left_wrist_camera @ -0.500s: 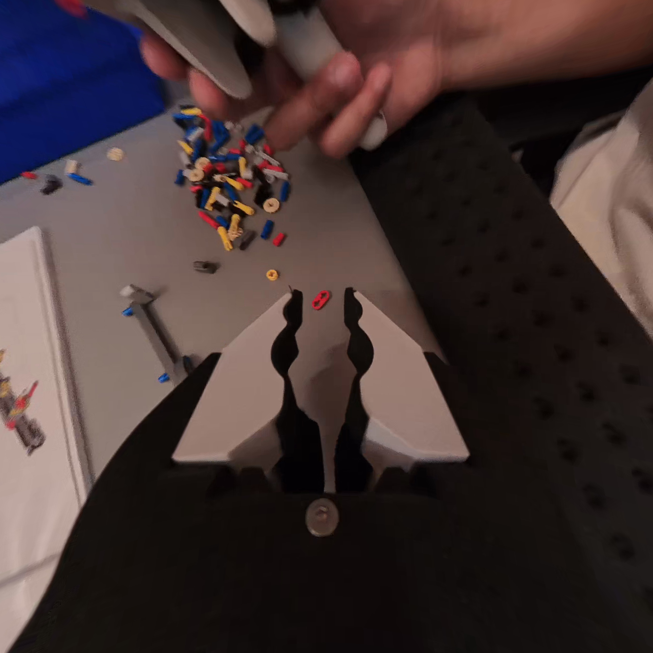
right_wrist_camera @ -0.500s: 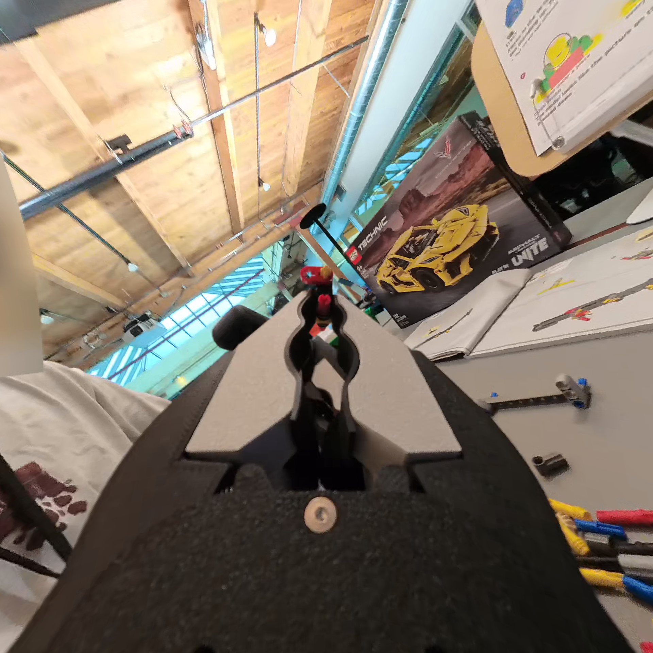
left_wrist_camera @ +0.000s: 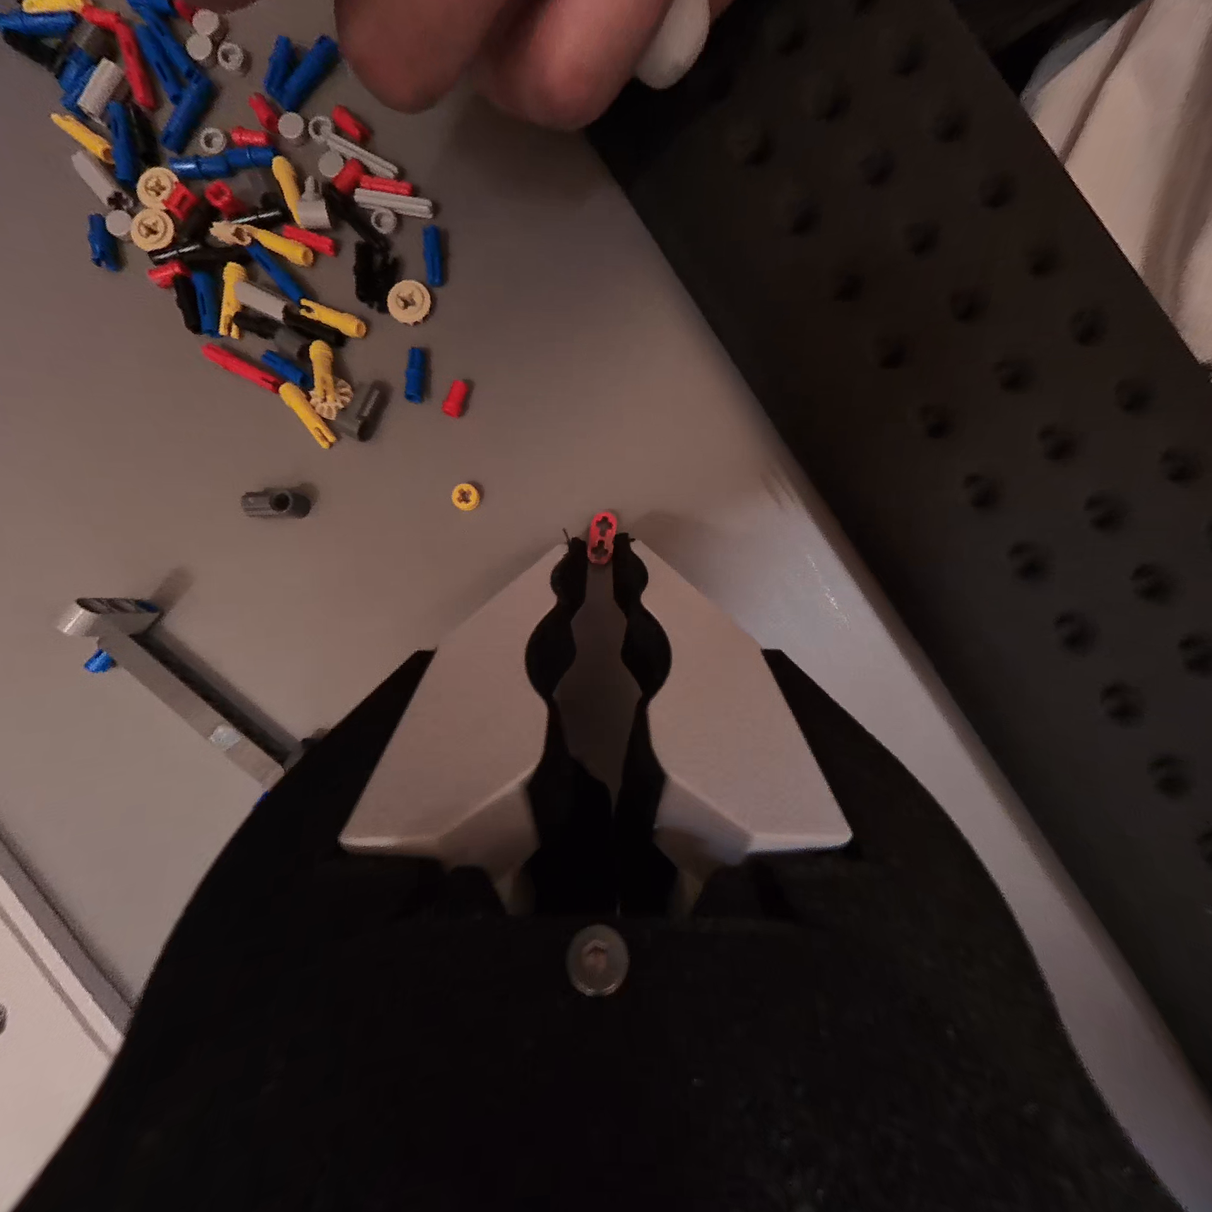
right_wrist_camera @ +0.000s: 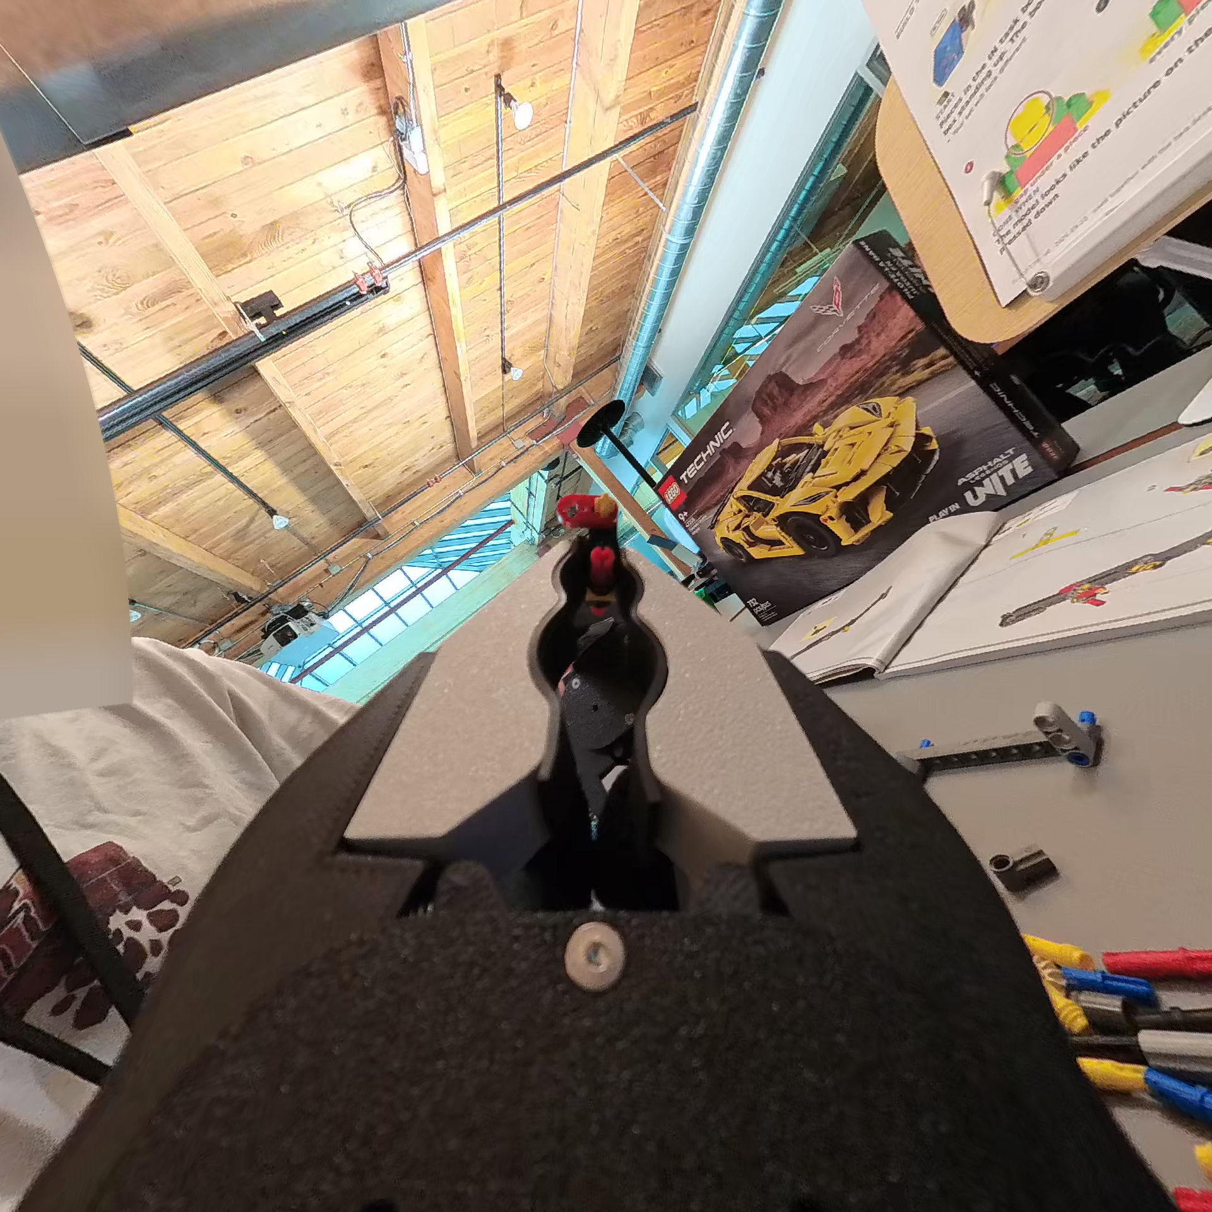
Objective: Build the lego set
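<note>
The left gripper (left_wrist_camera: 600, 547) is held low over the grey surface (left_wrist_camera: 564, 367), its jaws drawn close around a small red two-hole piece (left_wrist_camera: 602, 538) that is pinched at the very tips, near the edge of the surface. Just beyond it a yellow round piece (left_wrist_camera: 465, 496) and a dark grey connector (left_wrist_camera: 275, 502) are seen lying apart, and farther off a heap of loose pins (left_wrist_camera: 236, 216) in blue, red, yellow, black and grey is spread out. A grey beam assembly (left_wrist_camera: 177, 688) with blue pins is laid to the left, partly hidden by the gripper body. A hand (left_wrist_camera: 498, 52) is visible at the top edge of the left wrist view. The right gripper (right_wrist_camera: 593, 544) is tilted upward toward a wooden ceiling (right_wrist_camera: 295, 197), its jaws pressed together on a small red and yellow assembly (right_wrist_camera: 585, 511) that is clamped at the tips. On the surface to its right an open instruction booklet (right_wrist_camera: 1023, 590) and the boxed set (right_wrist_camera: 852, 446) with a yellow car are seen.
</note>
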The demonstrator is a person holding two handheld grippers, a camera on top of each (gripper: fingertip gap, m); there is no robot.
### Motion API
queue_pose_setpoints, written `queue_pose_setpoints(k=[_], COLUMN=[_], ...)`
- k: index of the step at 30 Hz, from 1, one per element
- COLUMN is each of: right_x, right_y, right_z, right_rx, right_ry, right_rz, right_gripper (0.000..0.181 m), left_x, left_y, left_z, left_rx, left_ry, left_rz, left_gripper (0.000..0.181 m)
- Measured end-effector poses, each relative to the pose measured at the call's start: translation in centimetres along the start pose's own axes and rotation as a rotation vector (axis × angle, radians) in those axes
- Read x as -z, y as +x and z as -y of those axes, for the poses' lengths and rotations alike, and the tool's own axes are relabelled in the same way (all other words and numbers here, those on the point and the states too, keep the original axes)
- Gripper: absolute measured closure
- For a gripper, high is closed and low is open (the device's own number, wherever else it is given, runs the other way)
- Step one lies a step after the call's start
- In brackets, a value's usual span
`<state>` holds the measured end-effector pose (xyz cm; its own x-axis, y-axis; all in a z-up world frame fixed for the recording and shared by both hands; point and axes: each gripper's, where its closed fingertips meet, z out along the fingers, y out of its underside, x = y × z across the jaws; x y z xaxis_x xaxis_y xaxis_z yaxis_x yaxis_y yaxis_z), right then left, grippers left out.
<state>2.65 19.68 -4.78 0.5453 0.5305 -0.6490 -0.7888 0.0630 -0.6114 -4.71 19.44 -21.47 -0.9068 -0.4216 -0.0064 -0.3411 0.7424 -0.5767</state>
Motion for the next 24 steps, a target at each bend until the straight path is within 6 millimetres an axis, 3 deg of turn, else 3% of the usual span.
queue_pose_setpoints(k=[4,6,7,9,11,12,15,18,24], right_x=[0.3,0.5,0.5,-0.1,-1.1,-1.7,-3.6,-4.6,-4.2], right_y=[0.2,0.8,1.1,1.0,0.7,0.3,-1.1,-3.0,-3.1], right_z=[0.5,0.6,0.4,-0.7,-2.7,-3.3,-5.2,-6.4,-5.6], right_rx=[-0.017,-0.043,-0.063,-0.124,-0.180,-0.190,-0.199,-0.341,-0.523], right_ry=[0.025,0.032,0.021,-0.038,-0.129,-0.145,-0.161,-0.145,-0.056], right_rz=[-0.001,-0.025,-0.037,-0.013,0.013,0.028,0.080,0.214,0.309], right_gripper=[0.175,0.175,0.175,0.175,0.175,0.175,0.175,0.174,0.175], left_x=[0.2,1.6,3.5,9.0,14.2,15.5,16.7,16.0,16.1], left_y=[-0.5,-2.3,-3.5,-4.7,-4.1,-3.3,-1.7,-1.8,-1.0], left_z=[-0.2,0.7,2.1,5.5,7.5,7.8,8.4,7.8,8.3], left_rx=[0.003,0.025,0.064,0.150,0.119,0.103,0.137,0.076,0.000], left_ry=[-0.013,0.088,0.218,0.572,0.865,0.940,1.080,1.002,0.983], left_rz=[0.065,0.219,0.330,0.527,0.709,0.747,0.732,0.824,0.829], left_gripper=[0.176,0.176,0.176,0.175,0.175,0.176,0.176,0.176,0.175])
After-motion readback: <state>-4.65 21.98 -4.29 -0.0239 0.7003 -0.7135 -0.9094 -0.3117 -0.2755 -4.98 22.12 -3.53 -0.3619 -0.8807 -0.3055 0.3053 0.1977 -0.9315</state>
